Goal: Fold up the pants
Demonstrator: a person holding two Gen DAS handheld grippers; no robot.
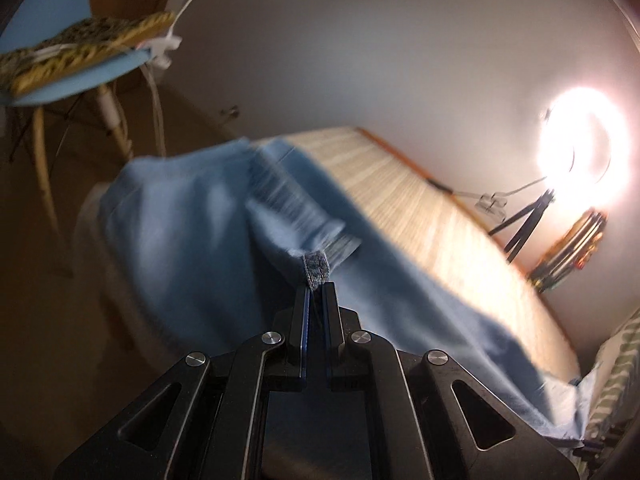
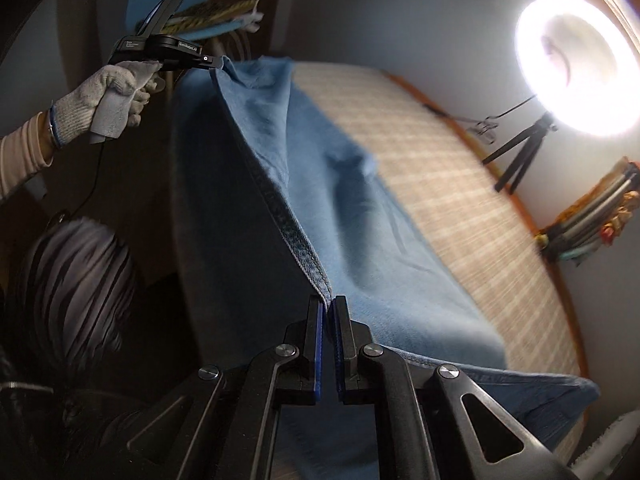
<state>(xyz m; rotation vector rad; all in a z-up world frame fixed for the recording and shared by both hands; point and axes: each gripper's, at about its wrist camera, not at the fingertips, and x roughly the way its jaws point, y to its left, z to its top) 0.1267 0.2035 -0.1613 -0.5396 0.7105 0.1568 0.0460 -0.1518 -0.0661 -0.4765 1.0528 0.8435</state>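
Observation:
The light blue denim pants (image 1: 192, 240) hang lifted above a striped mat (image 1: 420, 216). My left gripper (image 1: 316, 286) is shut on a hem edge of the pants, with a belt loop or seam tab just ahead of the tips. My right gripper (image 2: 329, 304) is shut on the other end of the same dark seamed edge (image 2: 280, 208), which stretches taut between both grippers. The left gripper also shows in the right wrist view (image 2: 218, 63), held by a gloved hand (image 2: 116, 88). The rest of the pants (image 2: 360, 216) drape down onto the mat (image 2: 460, 200).
A bright ring light on a small tripod (image 2: 576, 64) stands at the mat's far right edge. A blue chair with a woven cushion (image 1: 80, 48) stands at the far left. Stacked items (image 2: 592, 216) lie against the wall at right. The person's striped clothing (image 2: 76, 272) is at left.

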